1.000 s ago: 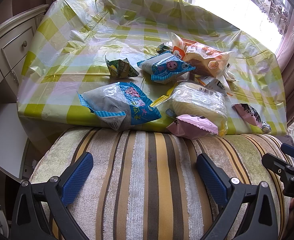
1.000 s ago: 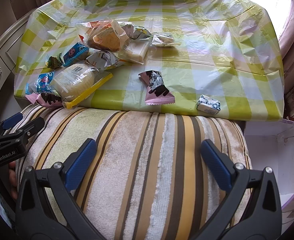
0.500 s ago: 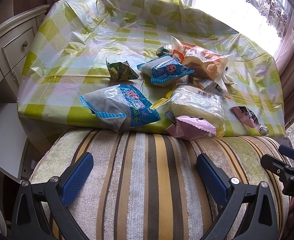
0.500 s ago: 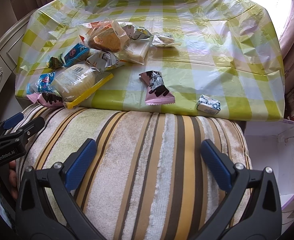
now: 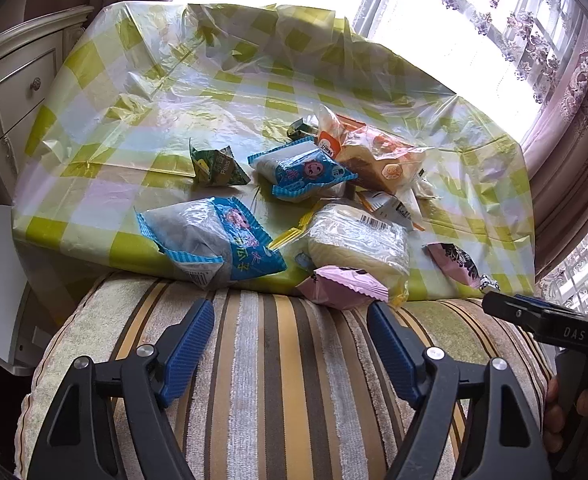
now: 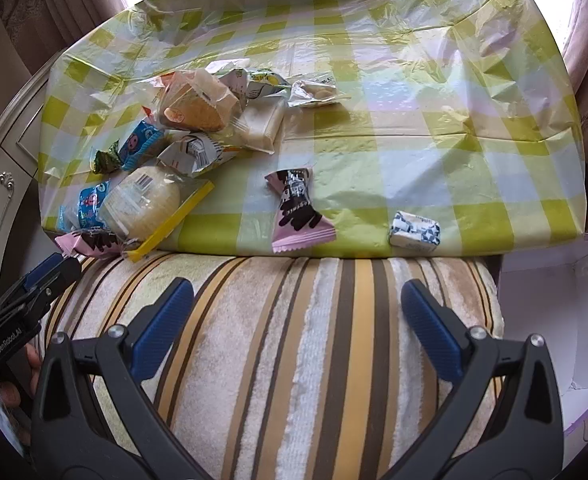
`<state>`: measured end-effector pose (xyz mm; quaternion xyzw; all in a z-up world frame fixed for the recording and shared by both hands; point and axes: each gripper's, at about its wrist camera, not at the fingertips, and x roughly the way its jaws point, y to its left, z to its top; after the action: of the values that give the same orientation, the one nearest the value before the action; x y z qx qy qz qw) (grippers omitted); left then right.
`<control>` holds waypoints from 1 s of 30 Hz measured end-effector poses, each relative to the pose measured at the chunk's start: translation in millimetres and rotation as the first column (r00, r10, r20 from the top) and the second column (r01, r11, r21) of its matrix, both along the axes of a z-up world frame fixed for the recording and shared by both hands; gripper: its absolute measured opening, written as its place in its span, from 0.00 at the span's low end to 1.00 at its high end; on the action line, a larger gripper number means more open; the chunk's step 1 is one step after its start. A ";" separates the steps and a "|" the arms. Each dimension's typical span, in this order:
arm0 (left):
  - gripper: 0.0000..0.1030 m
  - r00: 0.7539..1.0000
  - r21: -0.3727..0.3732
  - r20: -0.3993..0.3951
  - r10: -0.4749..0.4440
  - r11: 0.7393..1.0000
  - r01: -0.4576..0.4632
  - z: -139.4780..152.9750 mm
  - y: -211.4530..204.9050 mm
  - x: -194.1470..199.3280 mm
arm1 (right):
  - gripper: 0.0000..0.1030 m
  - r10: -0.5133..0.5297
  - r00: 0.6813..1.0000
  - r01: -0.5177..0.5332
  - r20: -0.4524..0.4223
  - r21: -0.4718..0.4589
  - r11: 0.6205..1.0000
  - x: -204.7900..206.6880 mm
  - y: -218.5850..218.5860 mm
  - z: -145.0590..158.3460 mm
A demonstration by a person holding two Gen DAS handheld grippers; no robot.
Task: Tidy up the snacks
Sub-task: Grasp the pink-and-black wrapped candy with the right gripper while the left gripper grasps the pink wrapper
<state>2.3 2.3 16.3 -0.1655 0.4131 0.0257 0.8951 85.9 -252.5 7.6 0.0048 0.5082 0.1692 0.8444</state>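
Both grippers hover over a striped cushion (image 6: pixel 294 340) at the near edge of a table with a green-check plastic cloth (image 6: pixel 413 120). Left gripper (image 5: pixel 290 320): jaws apart but closing, nothing between the blue pads, only cushion stripes under them. Right gripper (image 6: pixel 297 292): jaws wide apart, empty, also above the cushion. Snacks sit in a loose pile toward 10 o'clock of the cloth in the right wrist view: a clear-bagged orange bread (image 6: pixel 198 108) on top, white wafer pack (image 6: pixel 262 124) touching it at 3 o'clock, a pale cake in clear wrap with a yellow strip (image 6: pixel 146 204) at the pile's 6 o'clock, blue packets at its 9 o'clock. From the left wrist view, a big blue-and-silver packet (image 5: pixel 210 240) lies at the cloth's near edge, a smaller blue packet (image 5: pixel 301 172) at its 1 o'clock, a green peas sachet (image 5: pixel 216 164) at its 12 o'clock. A pink wrapper (image 5: pixel 345 286) overhangs onto the cushion, just past the left gripper's right pad. Apart from the pile: a pink-and-black candy pack (image 6: pixel 297 212) near cloth centre-front, a small blue-white foil block (image 6: pixel 415 228) at its 3 o'clock, well apart. A white box (image 6: pixel 553 320) sits at 3 o'clock of the cushion. A white drawer cabinet (image 5: pixel 18 92) stands at 9 o'clock.
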 end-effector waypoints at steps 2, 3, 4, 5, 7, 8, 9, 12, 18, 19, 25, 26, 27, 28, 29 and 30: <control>0.67 1.000 -0.006 -0.002 -0.020 1.000 0.020 -0.2 -2.7 5.6 | 1.00 0.004 1.000 -0.004 -0.008 0.008 1.000 8.2 1.7 -2.0; 0.64 1.000 -0.009 -0.004 -0.028 1.000 0.028 -0.4 -4.1 8.8 | 1.00 0.012 1.000 -0.012 -0.011 0.004 1.000 11.7 4.0 -3.0; 0.61 0.999 -0.011 -0.005 -0.039 0.999 0.039 -0.4 -5.4 12.9 | 0.99 0.020 1.000 -0.020 -0.010 -0.003 1.000 14.7 6.8 -3.6; 0.60 0.999 -0.010 -0.009 -0.050 0.999 0.050 -1.0 -7.4 16.4 | 0.98 0.027 1.000 -0.027 -0.007 -0.010 1.000 17.4 9.5 -3.7; 0.53 0.998 -0.009 -0.015 -0.065 0.998 0.065 -1.8 -10.3 23.5 | 0.96 0.042 0.999 -0.042 0.004 -0.029 0.999 22.4 15.5 -3.5; 0.49 0.997 -0.012 -0.019 -0.072 0.997 0.072 -2.2 -10.9 26.6 | 0.94 0.047 0.999 -0.047 0.009 -0.038 0.998 25.1 17.8 -4.0; 0.47 0.997 -0.015 -0.023 -0.078 0.997 0.077 -3.0 -11.2 29.6 | 0.93 0.050 0.999 -0.050 0.009 -0.043 0.998 28.0 19.5 -4.9; 0.32 0.996 -0.020 -0.033 -0.088 0.996 0.088 -5.2 -12.4 36.3 | 0.86 0.055 0.998 -0.055 -0.009 -0.043 0.998 38.0 21.9 -10.2; 0.22 0.995 -0.014 -0.040 -0.088 0.996 0.087 -7.2 -12.3 37.7 | 0.73 0.063 0.998 -0.064 -0.020 -0.048 0.997 50.3 27.8 -16.5; 0.22 0.995 -0.012 -0.039 -0.087 0.996 0.086 -6.9 -12.4 36.8 | 0.66 0.064 0.998 -0.065 -0.026 -0.045 0.997 52.0 28.7 -17.7; 0.21 0.997 0.010 -0.008 -0.081 0.997 0.081 2.2 -16.7 27.5 | 0.29 0.075 0.995 -0.075 -0.059 0.004 0.997 56.5 27.7 -24.2; 0.21 0.997 0.010 -0.003 -0.078 0.997 0.079 3.5 -17.5 25.3 | 0.28 0.075 0.996 -0.074 -0.056 0.009 0.997 55.7 26.9 -23.6; 0.21 0.997 0.008 0.001 -0.078 0.997 0.078 4.9 -17.8 23.0 | 0.27 0.077 0.996 -0.077 -0.053 0.016 0.997 54.2 26.2 -22.7; 0.21 0.997 0.008 0.008 -0.076 0.997 0.076 6.6 -18.3 20.7 | 0.26 0.081 0.996 -0.080 -0.049 0.021 0.997 52.2 25.1 -21.8; 0.21 0.997 0.010 0.016 -0.071 0.997 0.071 8.7 -19.0 18.0 | 0.25 0.082 0.996 -0.081 -0.044 0.026 0.996 50.6 24.3 -20.3; 0.21 0.998 0.013 0.023 -0.066 0.998 0.066 10.9 -19.5 15.5 | 0.25 0.083 0.996 -0.081 -0.037 0.034 0.996 47.3 22.2 -18.0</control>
<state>17.9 -17.2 27.2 -0.1467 0.4078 -0.0034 0.9012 133.2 -230.4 -10.4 0.0010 0.5213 0.2118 0.8266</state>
